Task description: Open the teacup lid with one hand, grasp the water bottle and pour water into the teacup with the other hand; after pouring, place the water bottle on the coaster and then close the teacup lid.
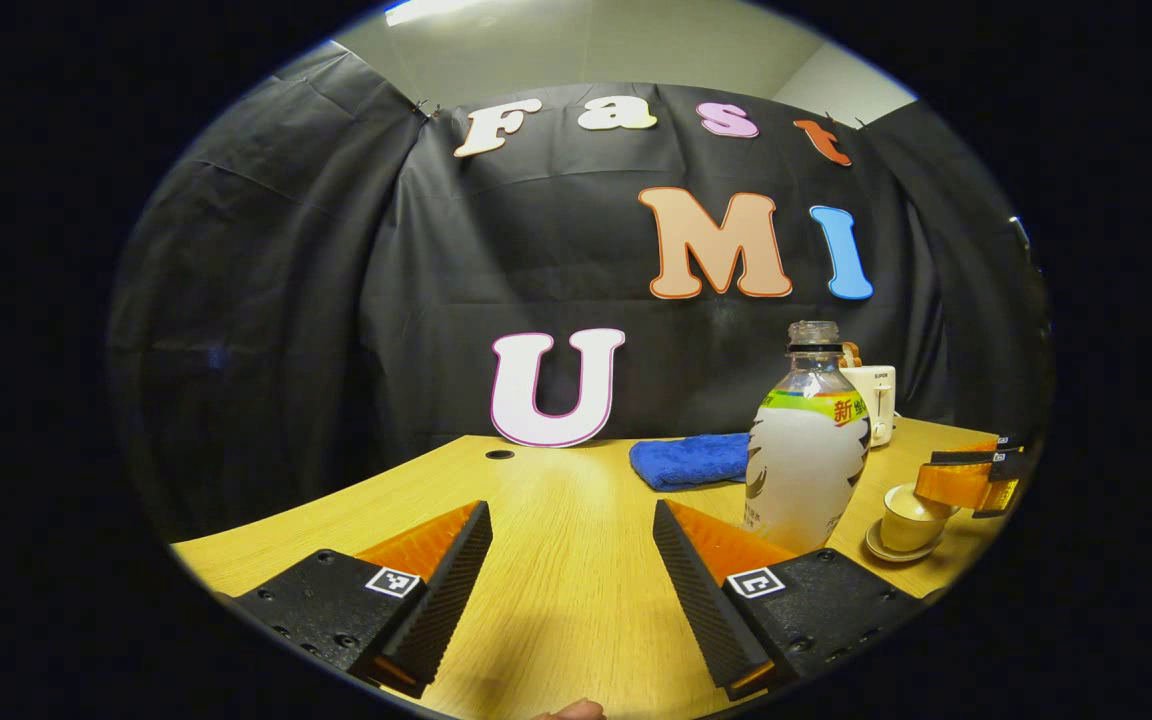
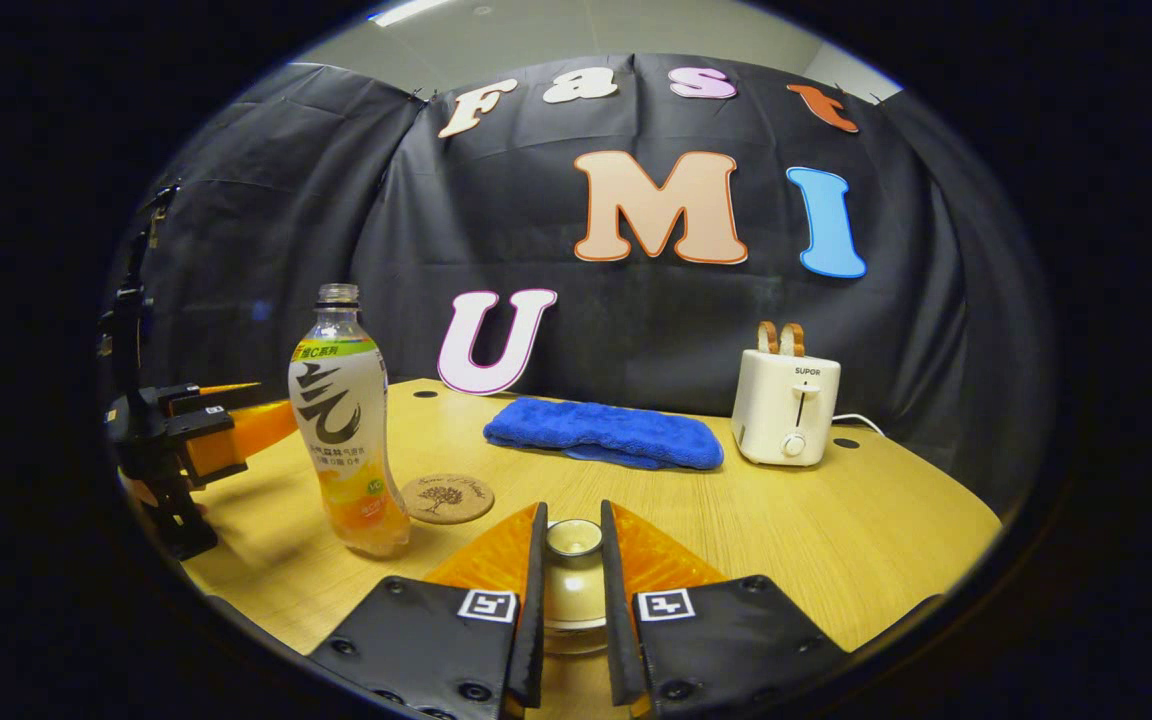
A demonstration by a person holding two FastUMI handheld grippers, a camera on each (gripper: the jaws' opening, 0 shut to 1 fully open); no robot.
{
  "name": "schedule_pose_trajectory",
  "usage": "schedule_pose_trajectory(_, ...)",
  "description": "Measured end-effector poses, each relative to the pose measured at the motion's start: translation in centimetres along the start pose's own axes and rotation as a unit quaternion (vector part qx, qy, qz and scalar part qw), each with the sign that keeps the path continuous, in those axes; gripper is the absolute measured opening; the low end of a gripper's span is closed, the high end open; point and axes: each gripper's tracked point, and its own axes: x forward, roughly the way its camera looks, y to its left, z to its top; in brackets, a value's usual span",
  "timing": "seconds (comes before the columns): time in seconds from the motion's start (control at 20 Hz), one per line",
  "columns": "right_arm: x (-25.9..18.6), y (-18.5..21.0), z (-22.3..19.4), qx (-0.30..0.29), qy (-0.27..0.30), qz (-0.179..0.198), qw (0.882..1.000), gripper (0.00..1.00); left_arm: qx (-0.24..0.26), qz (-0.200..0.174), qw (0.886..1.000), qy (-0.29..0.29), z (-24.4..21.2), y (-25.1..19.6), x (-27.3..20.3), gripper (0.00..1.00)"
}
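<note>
Between the fingers of the right tool (image 2: 572,560) sat the teacup lid (image 2: 574,538) — the fingers had narrowed to either side of its knob and looked to be touching it, though whether they truly pressed was hard to judge. The lid looked like glazed ceramic: light, stiff, slippery and easily chipped, so the knob was the sensible place to take hold. Seen from the left gripper view, the teacup (image 1: 911,518) stood on its saucer (image 1: 898,550) at the right of the tabletop (image 1: 556,560). The left tool (image 1: 571,570) was wide open and empty — the water bottle (image 1: 804,450) stood uncapped just ahead and to its right, partly filled, smooth plastic that would likely flex, best gripped around the waist. Just beside the bottle lay the coaster (image 2: 447,497).
</note>
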Motion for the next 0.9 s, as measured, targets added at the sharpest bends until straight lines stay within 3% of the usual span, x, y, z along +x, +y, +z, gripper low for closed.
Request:
schedule_pose_trajectory(0.4, -1.1, -0.3, 1.4, 0.009, -0.022, 0.008, 1.000, 0.30, -0.002, -0.020, 1.000, -0.002, 0.2, -0.5, -0.6, 0.95)
schedule_pose_trajectory(0.9, -2.9, -1.5, 2.6, 0.021, -0.039, 0.003, 0.999, 0.30, -0.018, -0.104, 0.994, -0.012, 1.4, -5.0, -4.1, 0.95)
